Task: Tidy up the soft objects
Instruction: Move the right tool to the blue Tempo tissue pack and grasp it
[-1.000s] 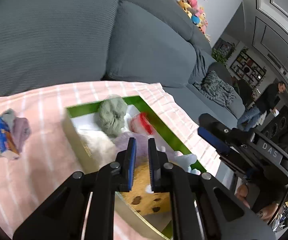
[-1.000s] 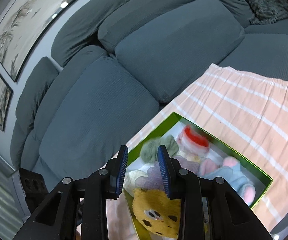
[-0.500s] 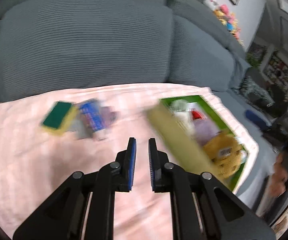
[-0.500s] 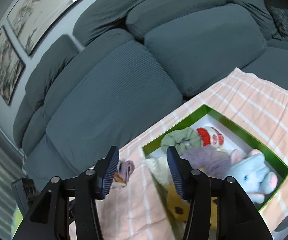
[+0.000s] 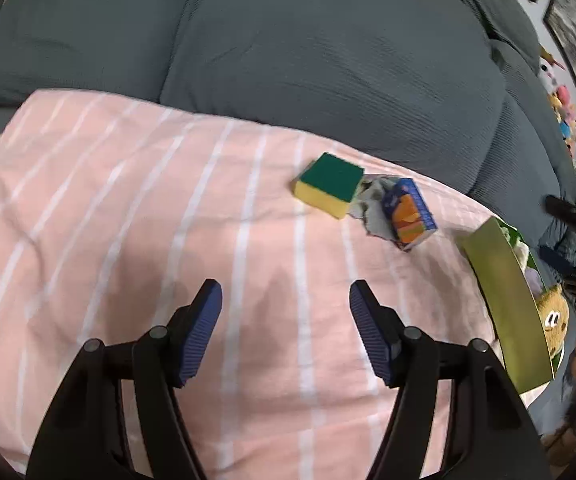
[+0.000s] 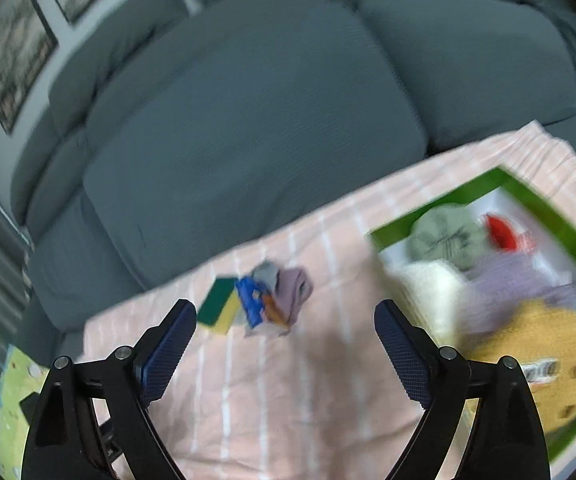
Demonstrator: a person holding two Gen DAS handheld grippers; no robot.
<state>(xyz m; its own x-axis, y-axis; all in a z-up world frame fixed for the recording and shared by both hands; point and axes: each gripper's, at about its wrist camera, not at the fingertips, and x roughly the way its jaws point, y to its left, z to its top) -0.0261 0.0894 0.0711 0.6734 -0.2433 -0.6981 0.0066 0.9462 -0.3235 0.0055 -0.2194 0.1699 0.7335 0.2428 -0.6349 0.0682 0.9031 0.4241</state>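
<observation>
both tongs have just been opening and hold nothing. the left tongs (image 5: 285,304) hang over the striped sheet (image 5: 107,240), short of the sponge (image 5: 330,189) and carton (image 5: 410,214). only the right view looks into the green box (image 6: 548,208), blurred, with soft toys; the right tongs (image 6: 285,326) gape widest. the left view shows just its outer wall.

Home living room: grey sofa (image 5: 328,60), framed pictures (image 6: 11,52)
</observation>
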